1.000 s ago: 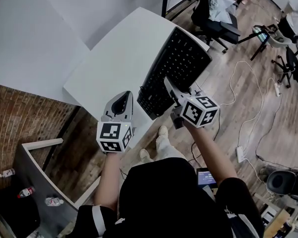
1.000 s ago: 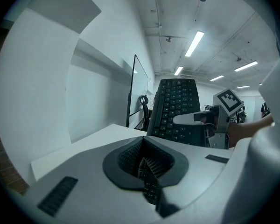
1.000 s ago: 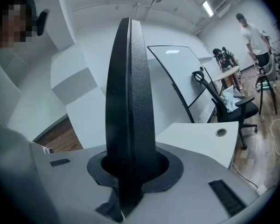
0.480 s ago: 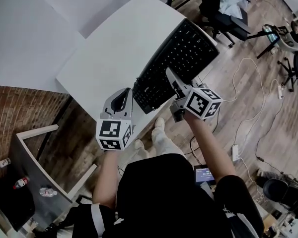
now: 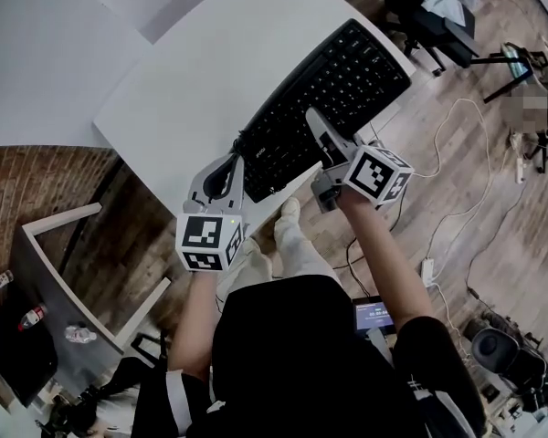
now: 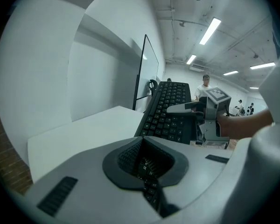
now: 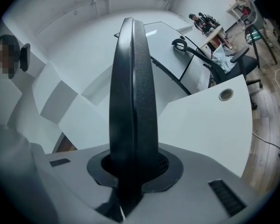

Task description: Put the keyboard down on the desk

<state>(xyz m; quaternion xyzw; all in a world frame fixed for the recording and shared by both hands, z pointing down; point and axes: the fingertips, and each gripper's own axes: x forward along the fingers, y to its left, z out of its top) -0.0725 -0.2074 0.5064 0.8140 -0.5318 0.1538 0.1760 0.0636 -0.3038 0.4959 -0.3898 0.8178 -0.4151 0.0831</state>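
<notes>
A black keyboard (image 5: 338, 89) lies aslant over the near right part of the white desk (image 5: 192, 71), its right edge at the desk's rim. My right gripper (image 5: 315, 121) is shut on the keyboard's near long edge; in the right gripper view the keyboard (image 7: 133, 101) rises edge-on between the jaws. The left gripper (image 5: 226, 161) is shut with nothing in it, its tip just beside the keyboard's near left corner. From the left gripper view, the keyboard (image 6: 170, 111) stretches ahead. I cannot tell whether the keyboard rests on the desk.
An office chair (image 5: 438, 16) stands beyond the desk's far right corner. Cables (image 5: 457, 199) run over the wooden floor on the right. The person's shoes (image 5: 288, 213) show under the desk's near edge. A brick wall and small bottles (image 5: 32, 316) are at lower left.
The keyboard and both grippers have moved left, farther over the desk. The left gripper's tip has come closer to the keyboard's near corner.
</notes>
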